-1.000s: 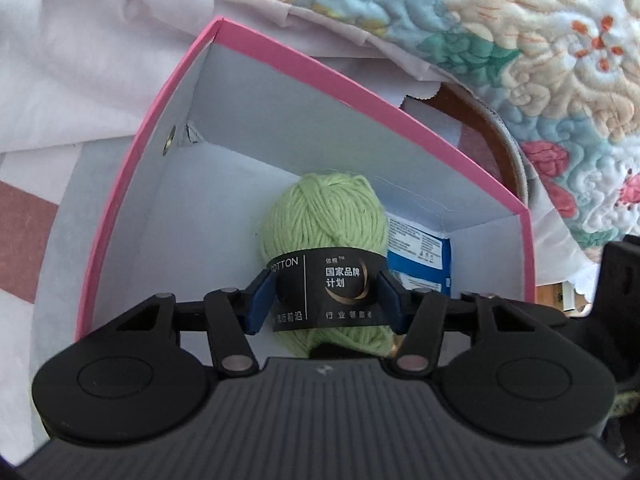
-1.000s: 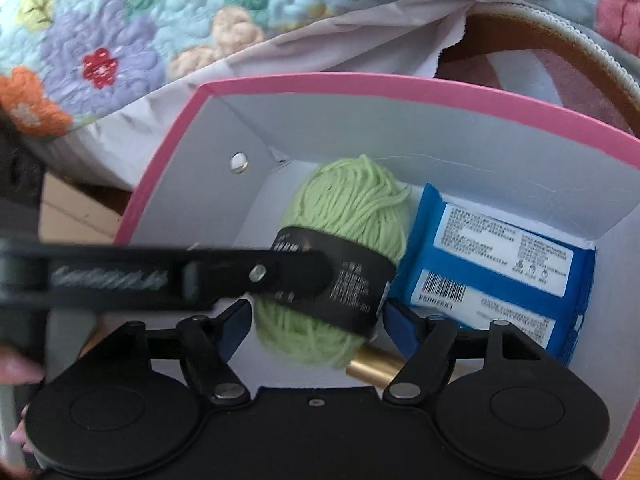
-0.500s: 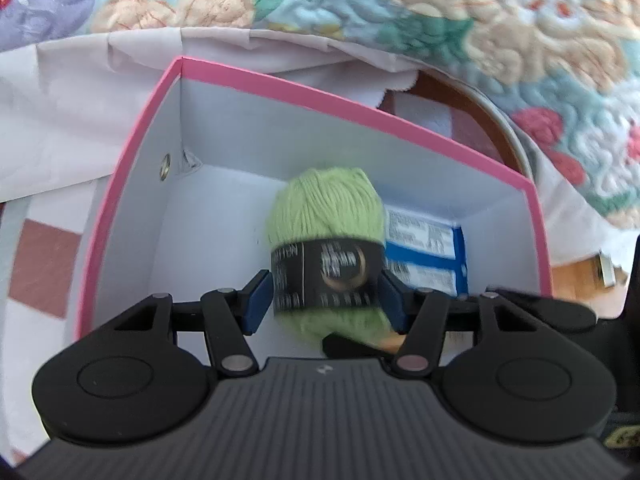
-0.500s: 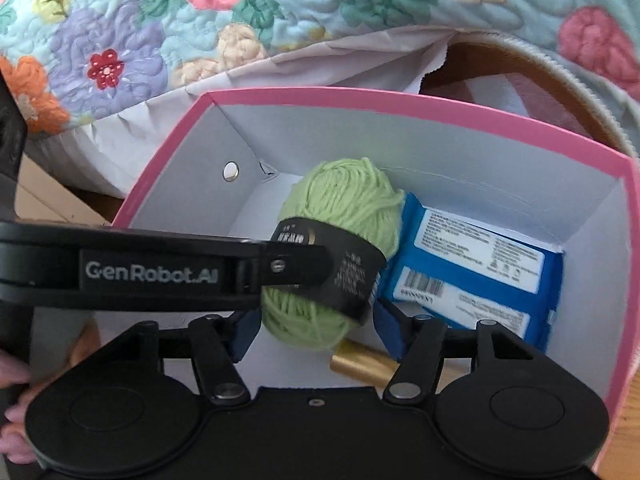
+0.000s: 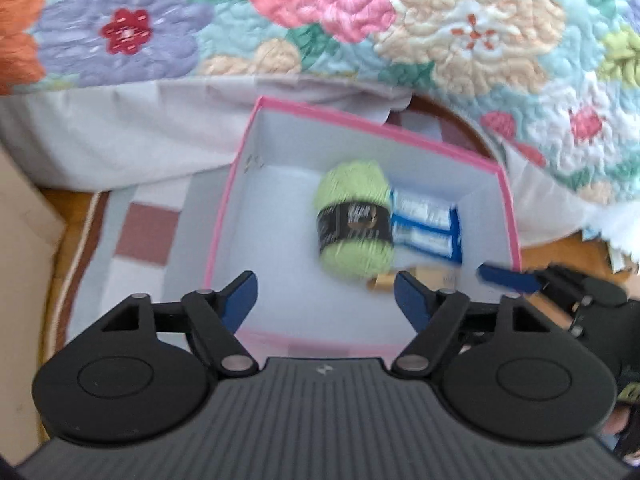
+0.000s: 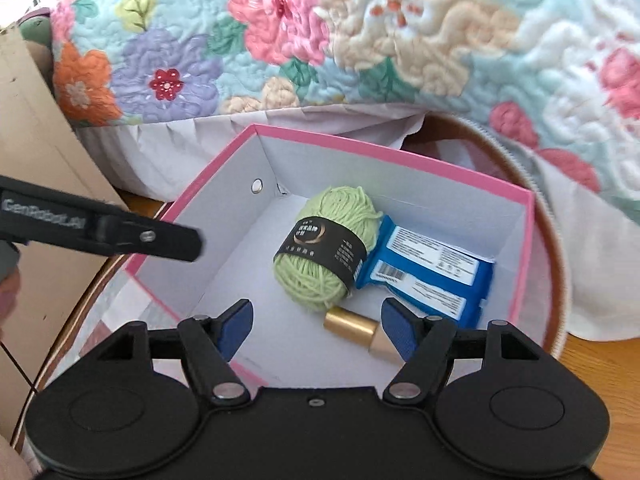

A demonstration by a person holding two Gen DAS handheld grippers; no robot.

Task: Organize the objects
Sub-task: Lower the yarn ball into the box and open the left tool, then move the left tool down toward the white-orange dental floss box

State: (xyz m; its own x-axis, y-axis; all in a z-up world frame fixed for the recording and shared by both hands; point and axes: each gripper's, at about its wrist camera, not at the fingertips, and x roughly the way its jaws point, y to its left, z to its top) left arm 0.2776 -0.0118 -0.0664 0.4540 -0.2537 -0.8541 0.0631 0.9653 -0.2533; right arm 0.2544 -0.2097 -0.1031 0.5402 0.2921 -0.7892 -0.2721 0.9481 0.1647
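A pink-rimmed white box (image 5: 376, 128) (image 6: 400, 152) holds a green yarn ball with a black label (image 5: 354, 222) (image 6: 328, 248), a blue tissue pack (image 5: 426, 224) (image 6: 432, 272) to its right, and a gold tube (image 6: 356, 330) (image 5: 384, 282) in front. My left gripper (image 5: 326, 300) is open and empty above the box's near rim. My right gripper (image 6: 316, 326) is open and empty over the box's near side, above the gold tube. The left gripper's finger (image 6: 120, 234) shows at the left of the right wrist view.
A floral quilt (image 5: 320, 20) (image 6: 360, 40) with a white sheet edge hangs behind the box. The box sits on a round checked mat (image 5: 140, 236) on a wooden floor (image 6: 600, 364). A cardboard panel (image 6: 32, 120) stands at the left.
My left gripper opened, let go of the yarn ball, and pulled back up out of the box. The yarn now rests on the box floor. My right gripper also drew back.
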